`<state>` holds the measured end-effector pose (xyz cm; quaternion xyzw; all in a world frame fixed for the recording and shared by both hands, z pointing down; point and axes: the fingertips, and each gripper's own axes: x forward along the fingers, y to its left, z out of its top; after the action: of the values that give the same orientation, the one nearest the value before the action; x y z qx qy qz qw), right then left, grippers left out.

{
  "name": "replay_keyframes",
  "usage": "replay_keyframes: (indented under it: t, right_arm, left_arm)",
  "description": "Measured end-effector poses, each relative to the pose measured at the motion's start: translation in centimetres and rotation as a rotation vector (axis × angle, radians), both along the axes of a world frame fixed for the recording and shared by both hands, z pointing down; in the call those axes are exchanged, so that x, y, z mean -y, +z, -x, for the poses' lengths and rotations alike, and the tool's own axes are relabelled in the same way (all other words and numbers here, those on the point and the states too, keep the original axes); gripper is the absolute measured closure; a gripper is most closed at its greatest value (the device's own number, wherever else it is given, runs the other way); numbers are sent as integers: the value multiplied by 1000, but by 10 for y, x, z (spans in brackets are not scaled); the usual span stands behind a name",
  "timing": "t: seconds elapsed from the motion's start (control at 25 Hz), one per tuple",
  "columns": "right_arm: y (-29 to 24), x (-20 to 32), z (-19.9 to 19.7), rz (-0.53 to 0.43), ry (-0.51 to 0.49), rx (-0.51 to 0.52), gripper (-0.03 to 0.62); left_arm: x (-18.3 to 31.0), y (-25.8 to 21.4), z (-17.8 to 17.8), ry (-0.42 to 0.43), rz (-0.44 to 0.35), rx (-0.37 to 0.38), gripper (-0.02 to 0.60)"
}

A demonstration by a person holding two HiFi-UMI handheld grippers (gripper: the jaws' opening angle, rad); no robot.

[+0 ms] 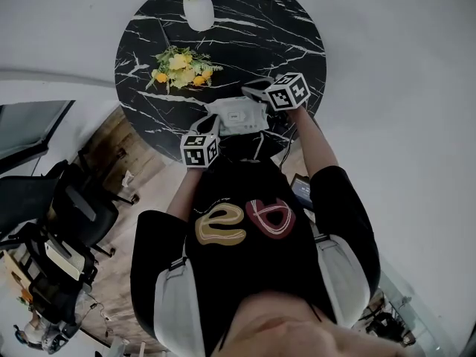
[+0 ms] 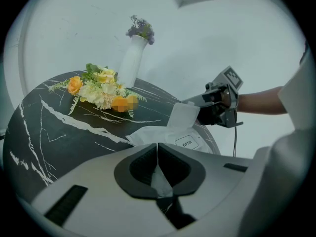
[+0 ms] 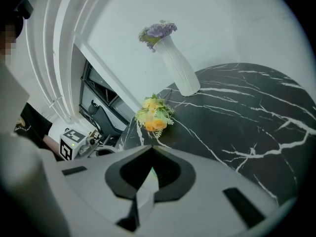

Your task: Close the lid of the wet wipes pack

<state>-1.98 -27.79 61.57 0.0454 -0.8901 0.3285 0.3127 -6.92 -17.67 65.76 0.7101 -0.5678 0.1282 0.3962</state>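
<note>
- left gripper (image 2: 157, 158) clamped on pack (image 2: 159, 135) edge, lower centre; likely to steady it
- right gripper (image 3: 149, 168) pinching raised lid (image 2: 183, 116), centre right; probably to fold it down

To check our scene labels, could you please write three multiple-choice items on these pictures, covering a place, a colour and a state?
1. Where does the white ribbed vase stand?
A. At the far edge of the round black marble table
B. On the floor
C. On a chair

2. What colour are the flowers in that vase?
A. Red
B. Purple
C. Black

3. How is the white lid flap of the white soft wet wipes pack?
A. Pressed shut
B. Torn off, lying apart
C. Lifted, pinched in the right claw

Answers:
1 A: the vase stands by the rim, beyond the yellow-and-orange bouquet.
2 B: both the head view and the left gripper view show purple blooms.
3 C: the flap stands up from the pack, with its end in the shut claw.
</note>
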Motion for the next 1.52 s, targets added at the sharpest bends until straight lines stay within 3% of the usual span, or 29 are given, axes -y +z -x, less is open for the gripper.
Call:
replay_keyframes:
  t: [1.52]
  right_arm:
    - [-16, -51, -29, -30, 124, 31, 583]
  left_arm:
    - [-14, -1, -11, 77, 12, -3, 558]
